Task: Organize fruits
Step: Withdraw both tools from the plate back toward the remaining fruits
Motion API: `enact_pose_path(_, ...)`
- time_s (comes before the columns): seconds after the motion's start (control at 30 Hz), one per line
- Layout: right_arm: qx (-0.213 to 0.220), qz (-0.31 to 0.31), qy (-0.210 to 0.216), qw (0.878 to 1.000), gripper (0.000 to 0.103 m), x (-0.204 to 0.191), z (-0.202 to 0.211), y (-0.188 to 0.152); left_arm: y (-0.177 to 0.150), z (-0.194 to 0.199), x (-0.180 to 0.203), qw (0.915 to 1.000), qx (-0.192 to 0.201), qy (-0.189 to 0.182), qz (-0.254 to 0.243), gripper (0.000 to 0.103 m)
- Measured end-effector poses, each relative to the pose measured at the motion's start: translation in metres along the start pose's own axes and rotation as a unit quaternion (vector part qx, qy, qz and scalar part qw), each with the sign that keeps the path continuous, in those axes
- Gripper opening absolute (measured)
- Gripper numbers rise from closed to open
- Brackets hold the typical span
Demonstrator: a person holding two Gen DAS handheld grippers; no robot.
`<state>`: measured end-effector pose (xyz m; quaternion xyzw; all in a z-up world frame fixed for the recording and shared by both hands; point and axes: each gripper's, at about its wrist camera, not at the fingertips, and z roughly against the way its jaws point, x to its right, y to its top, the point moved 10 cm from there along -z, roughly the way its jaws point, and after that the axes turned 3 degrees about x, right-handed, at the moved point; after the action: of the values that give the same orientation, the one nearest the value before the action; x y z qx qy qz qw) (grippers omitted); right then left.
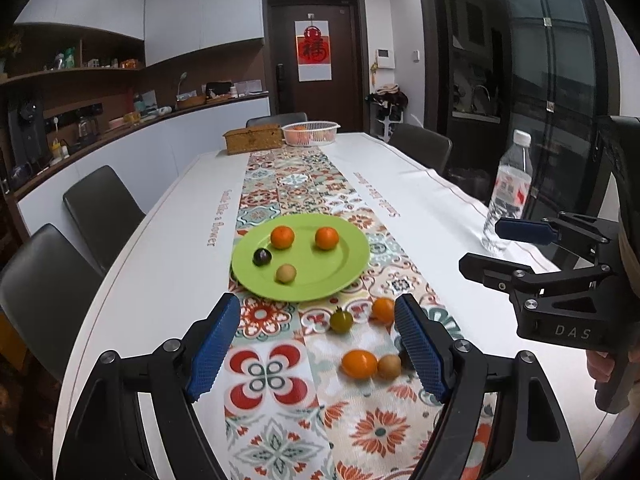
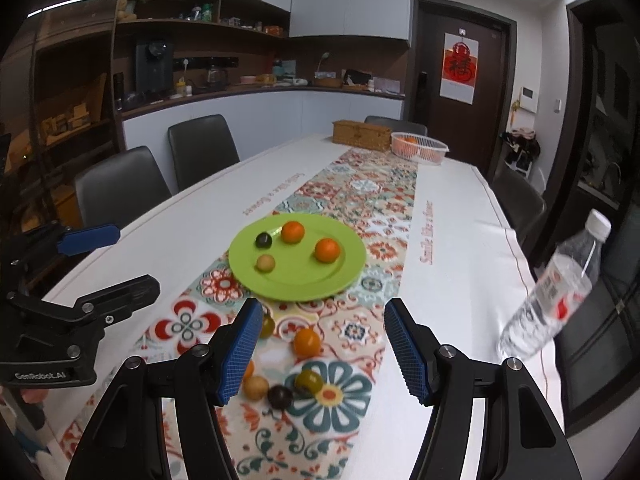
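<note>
A green plate (image 1: 344, 264) (image 2: 344, 268) sits on the patterned runner and holds two oranges (image 1: 282, 237) (image 2: 327, 250), a dark fruit (image 1: 262, 257) (image 2: 263, 240) and a tan fruit (image 1: 286, 273) (image 2: 265, 263). Several small fruits lie loose on the runner in front of the plate: orange (image 1: 359, 364) (image 2: 307, 342), tan (image 1: 389, 366) (image 2: 256, 387), green (image 1: 341, 320) (image 2: 309, 380) and dark (image 2: 280, 397). My left gripper (image 1: 318, 346) is open and empty above them. My right gripper (image 2: 324, 346) is open and empty over the same fruits; it also shows in the left wrist view (image 1: 480, 246).
A water bottle (image 1: 508, 196) (image 2: 552, 292) stands near the table's right edge. A wicker box (image 1: 253, 138) (image 2: 362, 134) and a white basket (image 1: 310, 133) (image 2: 419, 147) with oranges sit at the far end. Dark chairs (image 1: 102, 208) line both sides.
</note>
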<state>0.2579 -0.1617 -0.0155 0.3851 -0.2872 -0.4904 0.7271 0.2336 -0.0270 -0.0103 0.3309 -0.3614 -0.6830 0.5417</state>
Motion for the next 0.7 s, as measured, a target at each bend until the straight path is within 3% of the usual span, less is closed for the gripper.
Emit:
enact_pose_path(0.37,-0.054,-0.026,-0.002,0.998,0.064,0.004,-0.014,-0.045,-0.040,-0.024,0.010,0.9984,-0.052,-0.017,-0.013,0.079)
enact_pose_path(0.7,-0.091,-0.022,0.002,0.996,0.064,0.000,-0.038,-0.068,-0.065,-0.051,0.016,0.9945,-0.081,-0.063,-0.023,0.079)
